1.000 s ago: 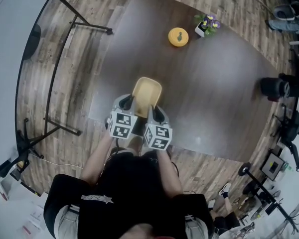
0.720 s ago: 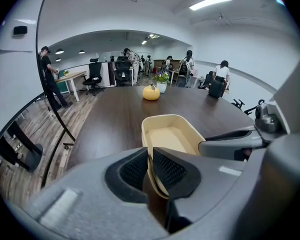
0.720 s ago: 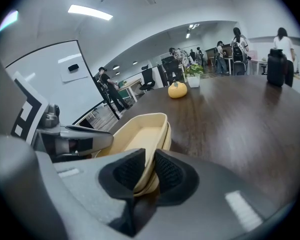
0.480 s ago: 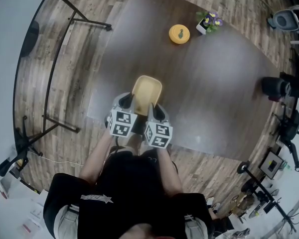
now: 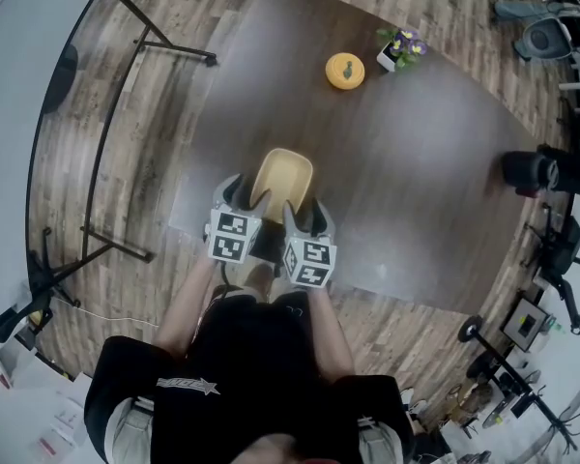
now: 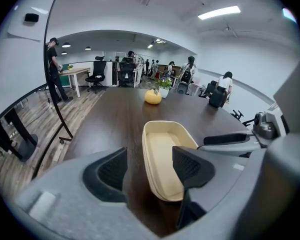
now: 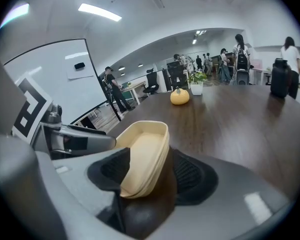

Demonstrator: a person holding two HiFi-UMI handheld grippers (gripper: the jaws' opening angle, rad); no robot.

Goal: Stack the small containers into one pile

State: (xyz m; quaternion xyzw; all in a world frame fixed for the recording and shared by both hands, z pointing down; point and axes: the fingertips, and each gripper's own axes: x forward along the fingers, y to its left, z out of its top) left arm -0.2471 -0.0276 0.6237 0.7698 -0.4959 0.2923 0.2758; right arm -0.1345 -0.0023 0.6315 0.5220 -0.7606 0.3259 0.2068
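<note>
The left hand-held gripper and the right hand-held gripper had just opened their jaws, each standing released astride a rim of the cream nested containers, which rested near the table edge, so the pile looked finished.

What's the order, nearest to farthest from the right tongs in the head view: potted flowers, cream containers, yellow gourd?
1. Cream containers, rim between the right tongs, whose jaws have just been opening.
2. Yellow gourd, far across the table.
3. Potted flowers, just beyond, to its right.
</note>
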